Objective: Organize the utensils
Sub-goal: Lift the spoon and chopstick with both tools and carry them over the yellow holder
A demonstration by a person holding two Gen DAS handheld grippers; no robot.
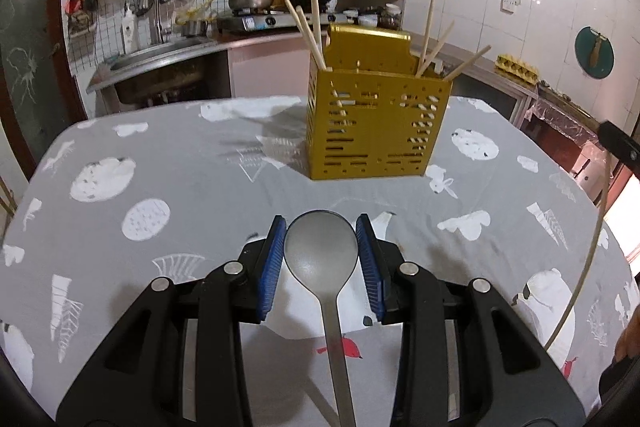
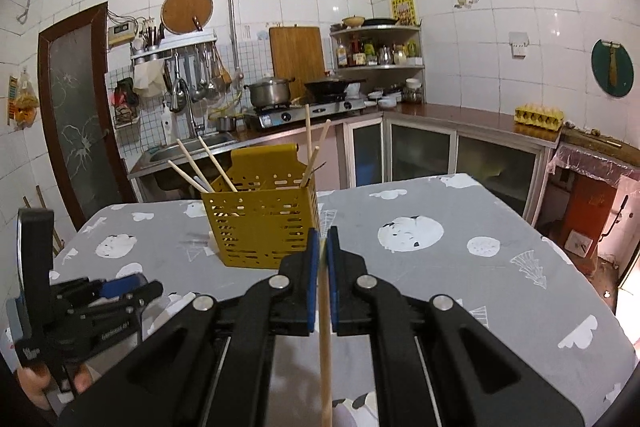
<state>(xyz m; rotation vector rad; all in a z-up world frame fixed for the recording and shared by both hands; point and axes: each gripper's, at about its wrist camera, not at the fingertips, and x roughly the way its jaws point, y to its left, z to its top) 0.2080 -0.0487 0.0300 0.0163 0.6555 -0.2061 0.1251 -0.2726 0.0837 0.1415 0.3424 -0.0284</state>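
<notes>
A yellow perforated utensil holder [image 1: 378, 125] stands on the table with several wooden chopsticks [image 1: 308, 31] leaning in it. It also shows in the right wrist view [image 2: 262, 227]. My left gripper [image 1: 321, 227] is shut on a grey metal spoon [image 1: 321, 251], bowl forward between the blue pads, short of the holder. My right gripper [image 2: 323, 239] is shut on a wooden chopstick [image 2: 325, 347], held above the table just in front of the holder's right corner. The left gripper [image 2: 120, 291] shows at the lower left of the right wrist view.
The table has a grey cloth [image 1: 160, 187] with white prints. A kitchen counter with a sink [image 2: 188, 151], a stove [image 2: 304, 111], pots and a corner shelf [image 2: 378, 47] lies behind. An egg tray [image 2: 538, 117] sits on the right counter.
</notes>
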